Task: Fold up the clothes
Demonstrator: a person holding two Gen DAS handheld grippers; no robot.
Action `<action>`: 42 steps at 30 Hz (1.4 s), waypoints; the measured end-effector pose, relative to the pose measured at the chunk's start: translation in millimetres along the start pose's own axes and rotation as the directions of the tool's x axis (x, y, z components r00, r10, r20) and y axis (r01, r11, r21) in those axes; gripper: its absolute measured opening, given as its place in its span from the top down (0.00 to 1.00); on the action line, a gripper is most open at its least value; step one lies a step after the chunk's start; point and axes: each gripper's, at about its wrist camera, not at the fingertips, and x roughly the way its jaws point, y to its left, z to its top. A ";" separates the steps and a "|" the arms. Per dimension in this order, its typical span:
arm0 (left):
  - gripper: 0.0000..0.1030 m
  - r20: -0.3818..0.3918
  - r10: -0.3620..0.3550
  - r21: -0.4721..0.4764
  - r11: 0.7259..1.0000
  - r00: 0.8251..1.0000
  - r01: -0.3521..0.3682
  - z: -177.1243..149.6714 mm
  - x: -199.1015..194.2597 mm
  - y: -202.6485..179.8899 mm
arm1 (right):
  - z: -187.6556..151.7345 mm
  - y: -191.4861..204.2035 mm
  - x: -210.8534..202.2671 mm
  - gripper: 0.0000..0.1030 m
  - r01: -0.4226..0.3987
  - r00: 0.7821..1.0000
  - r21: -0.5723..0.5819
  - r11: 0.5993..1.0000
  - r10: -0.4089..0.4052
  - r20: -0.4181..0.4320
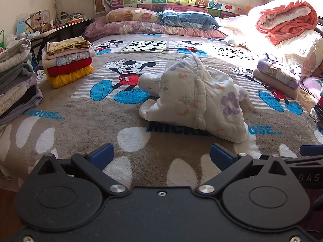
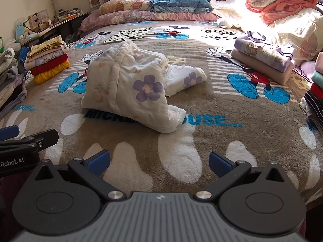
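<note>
nearest my left wrist camera, my left gripper (image 1: 161, 157) is spread wide over the blanket (image 1: 80, 113), holding nothing; the floral padded garment (image 1: 193, 98) lies rumpled just ahead. from the right wrist, my right gripper (image 2: 159, 162) gapes empty too, garment (image 2: 131, 88) ahead and slightly left.

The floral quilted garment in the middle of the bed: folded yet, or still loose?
Still loose. The floral quilted garment sits in a humped, crumpled heap on the Mickey Mouse blanket, unlike the flat folded stack nearby.
</note>
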 end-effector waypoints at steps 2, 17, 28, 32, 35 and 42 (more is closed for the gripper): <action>0.00 -0.001 0.001 0.000 1.000 1.000 -0.001 -0.1 0.3 0.1 | 0.1 0.3 -0.3 0.00 0.000 1.000 -0.001 1.000 0.000 0.000; 0.00 -0.002 -0.002 -0.004 1.000 1.000 0.002 -1.0 -0.4 1.3 | -1.2 0.9 -0.7 0.00 -0.007 1.000 -0.004 1.000 0.007 -0.002; 0.00 -0.002 -0.003 -0.007 1.000 1.000 0.003 -0.5 1.1 2.7 | -1.3 2.5 0.4 0.00 -0.007 1.000 -0.004 1.000 0.007 -0.005; 0.00 -0.004 -0.005 -0.007 1.000 1.000 0.005 -0.2 2.1 2.5 | -1.0 1.8 1.3 0.00 -0.010 1.000 -0.002 1.000 0.010 -0.008; 0.00 -0.006 -0.009 -0.006 1.000 1.000 0.009 0.8 3.5 2.8 | -0.6 1.1 2.2 0.00 -0.015 1.000 0.002 1.000 0.015 -0.008; 0.00 -0.021 -0.061 -0.009 0.998 0.998 0.061 11.4 12.4 4.2 | 1.0 -7.1 6.0 0.00 -0.105 0.995 0.044 0.994 0.104 0.007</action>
